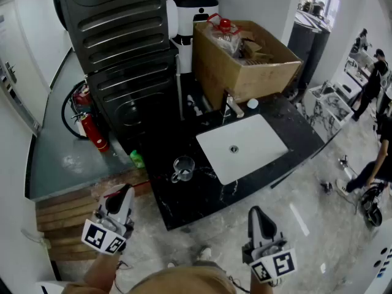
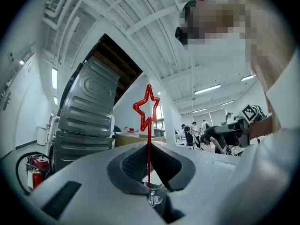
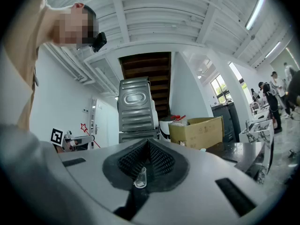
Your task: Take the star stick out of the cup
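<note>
A red star stick (image 2: 147, 108) stands upright between the jaws of my left gripper (image 2: 149, 146), which is shut on its thin shaft. The star end points away from the gripper, up towards the ceiling. From the right gripper view, the same star (image 3: 84, 127) shows at the far left above the left gripper (image 3: 70, 139). The glass cup (image 1: 182, 168) sits on the black counter (image 1: 202, 195) near the sink, and nothing shows inside it. My left gripper (image 1: 124, 193) is held back off the counter's front left corner. My right gripper (image 1: 257, 214) hangs in front of the counter with its jaws together.
A white sink (image 1: 242, 147) with a faucet (image 1: 228, 106) is set in the counter. Behind it are a cardboard box (image 1: 245, 60) and a tall grey ribbed machine (image 1: 122, 48). A fire extinguisher (image 1: 92, 130), a green bottle (image 1: 136, 159) and wooden steps (image 1: 67, 207) lie left. People (image 1: 373, 78) stand far right.
</note>
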`<action>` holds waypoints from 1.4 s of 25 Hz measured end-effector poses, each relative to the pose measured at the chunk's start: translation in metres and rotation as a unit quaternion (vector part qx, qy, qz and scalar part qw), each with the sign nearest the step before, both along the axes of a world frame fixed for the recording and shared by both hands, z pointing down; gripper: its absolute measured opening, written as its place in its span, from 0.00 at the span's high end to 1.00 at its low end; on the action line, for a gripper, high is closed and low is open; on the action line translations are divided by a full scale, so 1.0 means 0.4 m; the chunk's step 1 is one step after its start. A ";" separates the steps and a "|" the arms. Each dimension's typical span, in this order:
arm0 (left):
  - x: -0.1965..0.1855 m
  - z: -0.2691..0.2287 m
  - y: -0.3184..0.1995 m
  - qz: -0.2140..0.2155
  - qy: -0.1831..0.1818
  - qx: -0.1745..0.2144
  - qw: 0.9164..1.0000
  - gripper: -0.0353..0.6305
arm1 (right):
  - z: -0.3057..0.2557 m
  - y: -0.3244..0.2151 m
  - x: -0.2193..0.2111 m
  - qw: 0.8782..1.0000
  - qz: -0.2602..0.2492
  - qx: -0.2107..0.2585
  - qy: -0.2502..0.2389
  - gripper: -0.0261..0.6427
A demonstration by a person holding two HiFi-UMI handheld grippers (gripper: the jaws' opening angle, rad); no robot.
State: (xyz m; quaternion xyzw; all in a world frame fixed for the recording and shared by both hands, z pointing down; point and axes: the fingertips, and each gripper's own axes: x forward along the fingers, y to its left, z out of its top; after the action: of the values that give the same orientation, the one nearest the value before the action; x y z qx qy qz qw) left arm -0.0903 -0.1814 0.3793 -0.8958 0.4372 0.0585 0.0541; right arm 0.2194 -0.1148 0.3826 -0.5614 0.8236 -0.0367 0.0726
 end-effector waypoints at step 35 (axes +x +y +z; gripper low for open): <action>-0.139 -0.017 0.139 -0.062 0.012 -0.018 0.998 0.93 | -0.008 -0.009 -0.026 1.000 -0.013 0.000 0.005 0.96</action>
State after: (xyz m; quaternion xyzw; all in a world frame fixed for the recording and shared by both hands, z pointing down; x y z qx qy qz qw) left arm -0.1459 -0.1260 0.3724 -0.8671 0.4934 0.0579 0.0361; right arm 0.2090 -0.1183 0.3793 -0.5510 0.8310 -0.0348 0.0681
